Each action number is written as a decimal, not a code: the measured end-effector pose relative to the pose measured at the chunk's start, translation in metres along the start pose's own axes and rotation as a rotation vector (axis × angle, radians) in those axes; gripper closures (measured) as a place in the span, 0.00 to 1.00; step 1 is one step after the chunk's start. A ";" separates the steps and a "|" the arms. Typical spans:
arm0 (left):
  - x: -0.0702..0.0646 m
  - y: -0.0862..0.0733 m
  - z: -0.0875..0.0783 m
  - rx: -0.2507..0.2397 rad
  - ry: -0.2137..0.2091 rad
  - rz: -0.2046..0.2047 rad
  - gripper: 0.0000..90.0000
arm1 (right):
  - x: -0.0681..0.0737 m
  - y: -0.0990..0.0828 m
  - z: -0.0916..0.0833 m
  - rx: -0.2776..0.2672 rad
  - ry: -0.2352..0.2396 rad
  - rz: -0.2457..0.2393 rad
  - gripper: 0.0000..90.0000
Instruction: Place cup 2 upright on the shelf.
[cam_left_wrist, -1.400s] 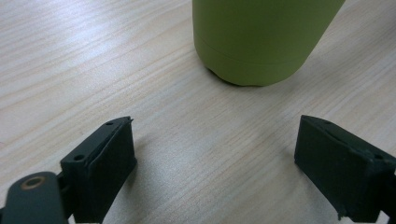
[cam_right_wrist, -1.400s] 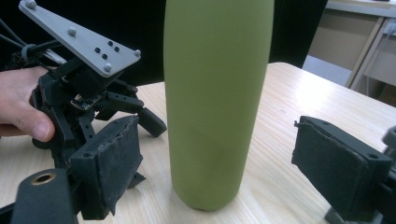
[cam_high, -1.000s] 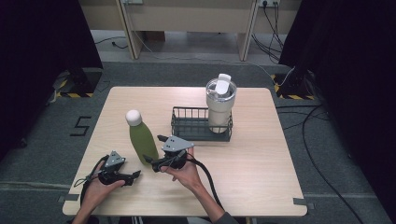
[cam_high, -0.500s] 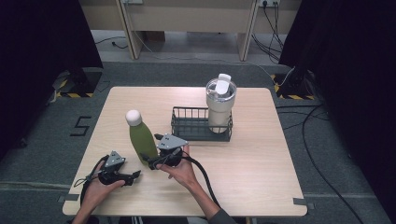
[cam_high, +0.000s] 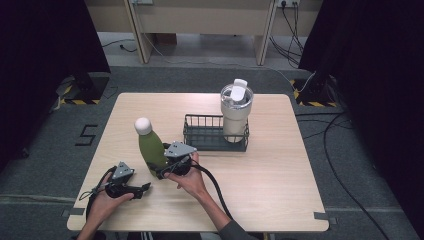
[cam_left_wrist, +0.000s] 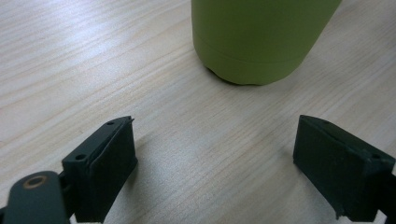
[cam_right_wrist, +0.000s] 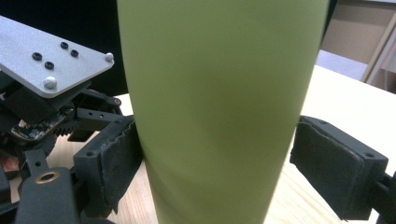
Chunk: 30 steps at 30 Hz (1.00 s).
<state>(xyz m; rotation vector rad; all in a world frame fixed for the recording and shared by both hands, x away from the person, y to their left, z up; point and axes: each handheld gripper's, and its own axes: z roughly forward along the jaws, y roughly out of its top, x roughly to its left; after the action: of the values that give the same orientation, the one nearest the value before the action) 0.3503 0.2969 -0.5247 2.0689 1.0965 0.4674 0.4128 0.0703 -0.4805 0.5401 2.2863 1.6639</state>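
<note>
A green bottle (cam_high: 150, 147) with a white cap stands upright on the wooden table (cam_high: 280, 190), left of centre. My right gripper (cam_high: 160, 170) is open at the bottle's lower body, one jaw on each side. In the right gripper view the bottle (cam_right_wrist: 219, 93) stands between the pads: the left pad (cam_right_wrist: 116, 158) lies against it and the right pad (cam_right_wrist: 331, 163) is a narrow gap away. My left gripper (cam_high: 144, 189) rests low by the table's front left, open, with nothing between its jaws. The bottle's base (cam_left_wrist: 257, 37) is just ahead of the left gripper (cam_left_wrist: 215, 149).
A black wire basket (cam_high: 202, 134) sits mid-table behind the bottle. A tall pale tumbler (cam_high: 236, 112) with a lid stands in the basket's right end. Cables trail from both grippers toward the front edge. The left gripper's grey plate (cam_right_wrist: 51, 60) is close beside the bottle.
My right gripper has slid left toward the green bottle, and its jaws now straddle it. The left gripper and the bottle have stayed put.
</note>
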 end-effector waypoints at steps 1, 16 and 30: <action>0.000 0.000 0.000 0.000 0.000 0.000 0.14 | 0.000 0.000 0.002 -0.002 0.001 -0.002 0.18; 0.000 0.000 0.000 0.000 -0.002 0.000 0.14 | -0.001 -0.003 0.017 -0.017 0.013 0.004 0.20; 0.000 0.000 0.000 0.000 -0.003 0.001 0.14 | -0.001 -0.005 0.025 -0.021 0.020 0.010 0.21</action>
<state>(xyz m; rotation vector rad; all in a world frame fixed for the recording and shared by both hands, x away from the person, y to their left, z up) 0.3503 0.2970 -0.5247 2.0693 1.0936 0.4641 0.4238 0.0896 -0.4929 0.5338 2.2810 1.7031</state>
